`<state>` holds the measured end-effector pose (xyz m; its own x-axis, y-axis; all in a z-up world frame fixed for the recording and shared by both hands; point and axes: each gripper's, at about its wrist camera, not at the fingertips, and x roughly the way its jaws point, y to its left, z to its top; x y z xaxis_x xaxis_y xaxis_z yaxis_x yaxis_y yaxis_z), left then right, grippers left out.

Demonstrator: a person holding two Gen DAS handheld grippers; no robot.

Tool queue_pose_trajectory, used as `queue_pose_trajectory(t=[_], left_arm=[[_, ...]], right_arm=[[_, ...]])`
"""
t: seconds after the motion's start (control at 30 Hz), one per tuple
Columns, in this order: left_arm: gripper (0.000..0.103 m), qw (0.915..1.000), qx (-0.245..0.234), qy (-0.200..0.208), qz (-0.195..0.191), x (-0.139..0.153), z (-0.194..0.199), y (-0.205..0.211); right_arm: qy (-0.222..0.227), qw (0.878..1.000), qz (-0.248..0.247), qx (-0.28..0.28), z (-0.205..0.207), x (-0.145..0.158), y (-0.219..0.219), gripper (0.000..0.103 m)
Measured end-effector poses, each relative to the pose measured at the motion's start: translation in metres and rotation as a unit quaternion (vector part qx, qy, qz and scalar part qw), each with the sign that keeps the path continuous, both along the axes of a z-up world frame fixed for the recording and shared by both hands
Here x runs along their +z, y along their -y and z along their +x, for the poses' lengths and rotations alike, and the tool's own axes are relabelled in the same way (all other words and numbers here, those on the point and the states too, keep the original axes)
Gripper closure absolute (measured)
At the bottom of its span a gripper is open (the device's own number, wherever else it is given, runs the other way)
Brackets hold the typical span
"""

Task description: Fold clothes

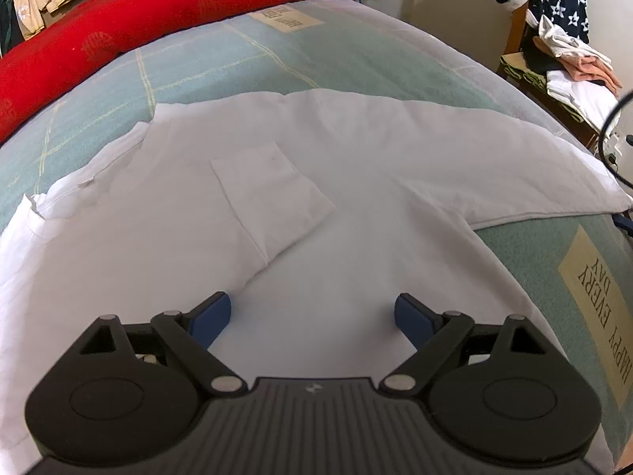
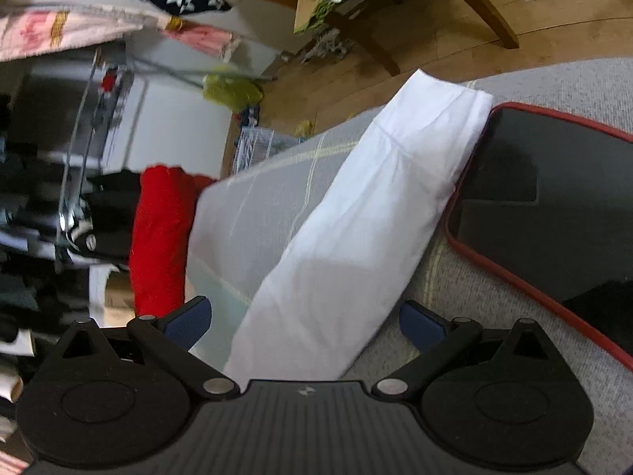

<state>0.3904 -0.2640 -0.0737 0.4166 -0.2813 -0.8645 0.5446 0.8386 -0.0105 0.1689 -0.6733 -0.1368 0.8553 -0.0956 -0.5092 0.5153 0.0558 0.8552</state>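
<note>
Left claw (image 1: pixel 312 312) hovered with its blue pads (image 1: pixel 211 316) spread wide apart and nothing between them, tilted down over the white shirt (image 1: pixel 277 182), which lay spread on the bed (image 1: pixel 245 59). From that wrist view, running left to right: a red quilt (image 1: pixel 158 4) was bunched along the far left side of the bed; next came the shirt's collar end at the left edge, then one short sleeve folded inward across the chest, its cuff pointing toward the claw; then the bare middle of the shirt just ahead of the pads; and finally the other sleeve (image 1: pixel 494 158), lying flat and reaching out to the right toward the bed's edge, well apart from this claw.

Right claw (image 2: pixel 304 324) was also open, pads wide and gripping nothing. In its view that unfolded sleeve (image 2: pixel 368 217) ran lengthwise straight away from the claw, its near end passing between the two pads and its cuff at the far end, just beside a dark red-edged mat (image 2: pixel 554 198) on the right. The frame was blurred at the left.

Judging from this, the sleeve's long axis lined up with the right claw's pointing direction, and the right hand was clearly the nearer one, so folding that sleeve inward would likely fall to it.
</note>
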Motion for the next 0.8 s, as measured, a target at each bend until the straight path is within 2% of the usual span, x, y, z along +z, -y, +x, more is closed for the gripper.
queue_pose_trajectory(t=[0.33, 0.67, 0.8], left_arm=[[0.011, 1.0000, -0.002, 0.004, 0.000, -0.002, 0.000, 0.000], [0.008, 1.0000, -0.003, 0.005, -0.004, -0.005, 0.001, 0.003], [0.008, 0.9999, -0.009, 0.005, -0.005, -0.005, 0.002, 0.003]], right_arm=[[0.021, 0.997, -0.034, -0.065, 0.014, -0.009, 0.000, 0.000], [0.015, 0.993, -0.042, -0.108, 0.028, -0.010, -0.020, 0.000], [0.036, 0.990, -0.051, -0.129, 0.045, -0.016, -0.008, 0.000]])
